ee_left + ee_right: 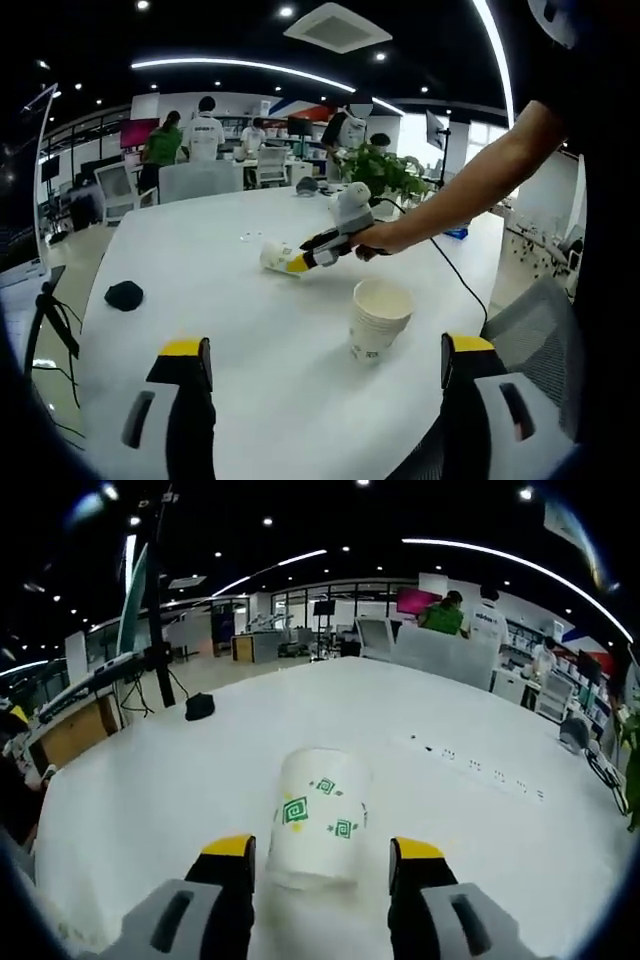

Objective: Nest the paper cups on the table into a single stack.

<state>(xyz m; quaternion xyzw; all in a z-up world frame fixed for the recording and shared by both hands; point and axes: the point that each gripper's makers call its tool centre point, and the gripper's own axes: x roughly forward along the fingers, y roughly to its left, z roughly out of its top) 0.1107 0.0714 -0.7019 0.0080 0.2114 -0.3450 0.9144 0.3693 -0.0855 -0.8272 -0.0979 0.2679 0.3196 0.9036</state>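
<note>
- A single paper cup point(318, 820), printed with green squares, is lying on its side on the white table point(160, 780); in the right gripper view it is sitting at about 6 o'clock, between the two yellow-tipped jaws.
- The right gripper point(322, 865) is straddling that cup with its jaws spread; whether the pads are already pressing the cup wall cannot be told, so no grip is being claimed yet.
- In the left gripper view the same cup point(276, 257) is showing near the centre, with the right gripper point(300, 262) reaching it from 3 o'clock in the person's hand point(385, 238).
- The stack of nested cups point(378, 318) is standing upright, mouth up, toward 5 o'clock of the picture's centre and well apart from the lying cup.
- The left gripper point(325, 365) is hovering released, jaws wide and holding nothing, short of the stack.
- The step in hand looks like picking up the loose cup; next it calls for clenching gently, turning the cup mouth-up and lowering it into the stack.
- A small dark object point(124, 295) is resting on the table at 9 o'clock.
</note>
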